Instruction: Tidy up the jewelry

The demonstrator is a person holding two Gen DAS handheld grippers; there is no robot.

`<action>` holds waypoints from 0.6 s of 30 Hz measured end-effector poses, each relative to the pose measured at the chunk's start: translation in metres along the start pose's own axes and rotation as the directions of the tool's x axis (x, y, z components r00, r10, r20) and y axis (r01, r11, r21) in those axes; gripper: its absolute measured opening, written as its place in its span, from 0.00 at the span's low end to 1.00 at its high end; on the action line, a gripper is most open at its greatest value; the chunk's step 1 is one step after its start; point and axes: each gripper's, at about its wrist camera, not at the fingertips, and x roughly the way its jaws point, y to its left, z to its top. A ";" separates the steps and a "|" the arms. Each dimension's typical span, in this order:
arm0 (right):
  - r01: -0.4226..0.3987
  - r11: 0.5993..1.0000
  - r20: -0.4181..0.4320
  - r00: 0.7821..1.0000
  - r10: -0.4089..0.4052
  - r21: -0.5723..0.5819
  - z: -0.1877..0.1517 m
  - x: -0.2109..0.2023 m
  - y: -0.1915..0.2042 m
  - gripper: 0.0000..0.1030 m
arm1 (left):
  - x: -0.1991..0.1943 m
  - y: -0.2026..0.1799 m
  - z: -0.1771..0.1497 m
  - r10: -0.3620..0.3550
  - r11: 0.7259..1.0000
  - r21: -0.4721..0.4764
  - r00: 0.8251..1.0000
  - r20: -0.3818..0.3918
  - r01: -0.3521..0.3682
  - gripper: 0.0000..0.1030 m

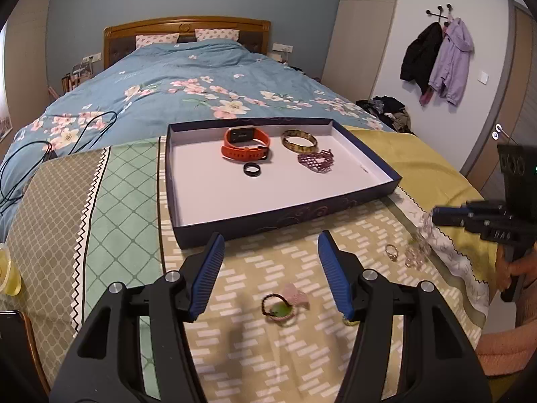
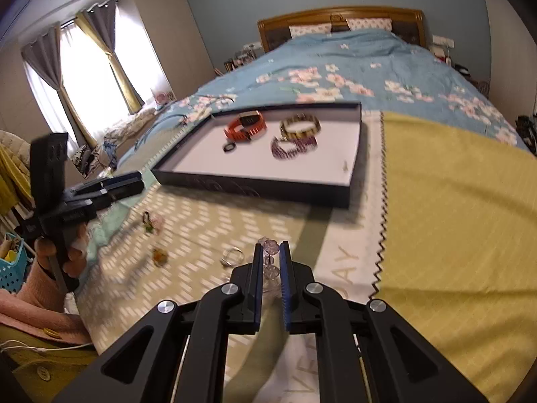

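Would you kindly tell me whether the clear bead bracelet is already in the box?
Out. The clear bead bracelet lies on the patterned cloth before the box, between the right tongs.

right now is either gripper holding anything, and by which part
The right gripper is closed on the clear bead bracelet, pinching its beaded loop. The left gripper is open and holds nothing.

Clear glassy bead bracelet (image 2: 271,262); matt card tray (image 1: 285,208); woven cloth (image 1: 268,352)

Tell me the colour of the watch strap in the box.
Orange, on the watch lying in the box; clearest in the left wrist view.
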 end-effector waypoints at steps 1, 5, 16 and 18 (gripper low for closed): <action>-0.003 1.000 0.014 1.000 0.004 -0.011 0.003 -0.005 0.004 0.08 | -0.001 -0.002 -0.001 -0.002 1.000 0.006 1.000 0.002 0.002 0.56; -0.014 0.999 0.055 0.998 0.016 -0.037 0.011 -0.017 0.015 0.08 | -0.006 -0.009 -0.005 -0.011 1.000 0.024 1.000 0.009 0.011 0.56; -0.048 0.997 0.123 0.991 0.055 -0.056 0.024 -0.028 0.027 0.08 | -0.014 -0.021 -0.024 -0.045 0.998 0.052 0.999 -0.010 0.045 0.56; -0.057 0.997 0.122 0.990 0.063 -0.052 0.024 -0.025 0.027 0.08 | -0.012 -0.022 -0.029 -0.036 0.998 0.058 0.999 -0.028 0.038 0.56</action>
